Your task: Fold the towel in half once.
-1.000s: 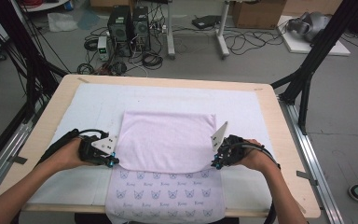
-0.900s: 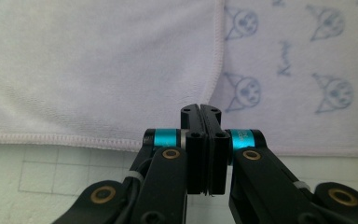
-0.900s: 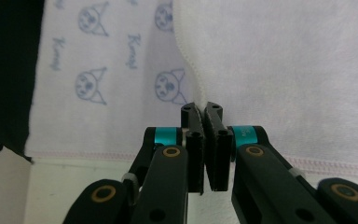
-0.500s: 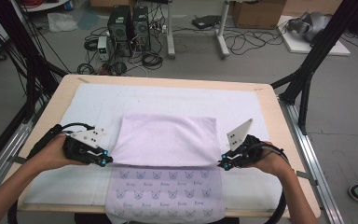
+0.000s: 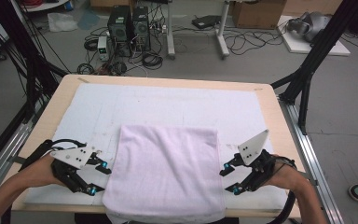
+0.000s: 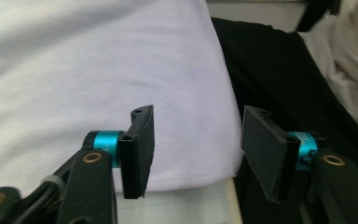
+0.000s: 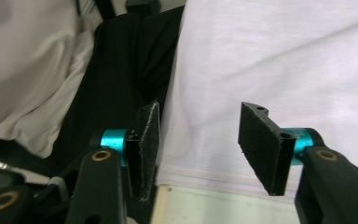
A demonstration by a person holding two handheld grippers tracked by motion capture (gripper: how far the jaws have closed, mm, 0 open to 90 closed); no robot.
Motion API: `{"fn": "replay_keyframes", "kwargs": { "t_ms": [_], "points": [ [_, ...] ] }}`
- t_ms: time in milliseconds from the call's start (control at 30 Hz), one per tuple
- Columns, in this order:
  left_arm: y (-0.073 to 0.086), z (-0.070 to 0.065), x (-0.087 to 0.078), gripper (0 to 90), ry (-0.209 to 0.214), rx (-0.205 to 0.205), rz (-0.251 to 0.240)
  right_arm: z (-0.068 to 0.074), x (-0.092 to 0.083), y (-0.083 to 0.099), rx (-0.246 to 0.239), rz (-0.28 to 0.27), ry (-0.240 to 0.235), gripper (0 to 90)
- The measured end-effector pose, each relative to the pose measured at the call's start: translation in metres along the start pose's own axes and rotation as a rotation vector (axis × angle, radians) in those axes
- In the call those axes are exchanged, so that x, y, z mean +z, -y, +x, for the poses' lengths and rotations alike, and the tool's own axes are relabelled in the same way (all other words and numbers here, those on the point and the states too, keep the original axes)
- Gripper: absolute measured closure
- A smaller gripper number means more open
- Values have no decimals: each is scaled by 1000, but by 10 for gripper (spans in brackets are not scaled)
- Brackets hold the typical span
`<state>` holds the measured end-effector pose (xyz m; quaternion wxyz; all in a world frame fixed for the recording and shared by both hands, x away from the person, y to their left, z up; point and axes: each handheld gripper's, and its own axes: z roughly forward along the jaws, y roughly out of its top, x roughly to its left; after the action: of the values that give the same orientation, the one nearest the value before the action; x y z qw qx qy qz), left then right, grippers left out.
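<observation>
High view: I am at the near side of a wooden table (image 5: 270,100) covered by a white mat (image 5: 168,105). A folded pale pink towel (image 5: 168,170) lies flat in the lower middle of the frame, its near edge reaching the table's front edge. My left gripper (image 5: 98,178) sits at the lower left, just beside the towel's left edge, with my left hand (image 5: 39,170) behind it. Its jaws are spread apart and hold nothing. My right gripper (image 5: 229,178) sits at the lower right, just beside the towel's right edge, held by my right hand (image 5: 286,175). Its jaws are also apart and empty. Across the top of the frame, the floor beyond the table holds computer towers (image 5: 130,28) and tangled cables (image 5: 242,44).

Left gripper view: my left gripper (image 6: 196,149) rises from the bottom of the frame, with its two black pads wide apart and nothing between them. The towel (image 6: 102,79) covers the upper left and centre, its corner ending between the jaws just above the mat (image 6: 186,205). Dark fabric (image 6: 279,74) takes up the upper right.

Right gripper view: my right gripper (image 7: 198,149) has its pads wide apart and grips nothing. The towel (image 7: 279,70) spreads over the upper right, its hemmed edge running across the gap just above the mat (image 7: 219,207). Dark fabric (image 7: 121,65) sits at the upper centre left, with pale cloth (image 7: 28,70) at the far left.
</observation>
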<state>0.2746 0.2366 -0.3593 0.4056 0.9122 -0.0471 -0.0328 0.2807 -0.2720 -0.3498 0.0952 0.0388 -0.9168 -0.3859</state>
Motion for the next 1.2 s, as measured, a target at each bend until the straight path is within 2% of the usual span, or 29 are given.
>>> {"fn": "replay_keyframes", "kwargs": {
  "t_ms": [100,167,200,233,267,333,367,400,433,467,500,567,600,667,767,800,867,900,933,1000,1067,1100,1167,1200],
  "points": [
    [1,13,-6,406,-105,-21,-30,-10,0,-1,30,12,88,433],
    [2,25,-9,385,-213,-42,-28,-21,-2,0,72,25,184,426],
    [2,30,-10,381,-253,-57,-20,-27,-4,2,96,24,239,430],
    [4,40,-10,366,-310,-86,-17,-33,-6,3,111,28,292,431],
    [6,48,-11,359,-337,-123,-14,-41,-8,4,155,31,348,445],
    [10,64,-9,355,-403,-156,4,-54,-8,5,200,47,446,453],
    [13,72,-8,356,-440,-179,13,-61,-8,5,226,57,473,456],
    [16,80,-8,349,-446,-198,7,-67,-7,6,248,58,481,465],
    [18,87,-7,346,-455,-216,5,-73,-6,5,265,80,523,468],
    [20,93,-5,348,-473,-226,9,-80,-5,6,275,96,534,471],
    [22,99,-4,348,-479,-233,18,-87,-4,7,291,96,532,472],
    [25,110,-1,353,-491,-254,26,-100,0,8,306,136,559,474],
    [26,115,1,353,-483,-258,20,-107,1,10,315,139,549,481],
    [27,125,5,354,-484,-263,35,-120,6,10,333,159,562,483],
    [29,139,11,363,-464,-284,42,-135,12,9,352,155,576,533],
    [29,144,12,363,-454,-292,51,-140,14,10,368,169,571,537],
    [29,153,15,363,-433,-309,58,-150,18,9,368,195,574,539],
    [29,156,17,363,-421,-317,64,-154,19,9,380,184,557,562],
    [28,160,19,364,-426,-314,74,-157,21,9,381,191,548,577],
    [29,167,21,372,-409,-329,72,-163,25,8,373,236,547,592],
    [30,172,24,378,-402,-343,86,-168,29,9,380,241,515,628],
    [30,174,25,379,-390,-349,91,-169,32,10,384,267,517,635],
    [31,177,30,418,-354,-349,111,-171,37,13,374,324,496,711],
    [31,179,33,422,-348,-356,124,-172,39,13,367,343,489,789]
  ]
}}
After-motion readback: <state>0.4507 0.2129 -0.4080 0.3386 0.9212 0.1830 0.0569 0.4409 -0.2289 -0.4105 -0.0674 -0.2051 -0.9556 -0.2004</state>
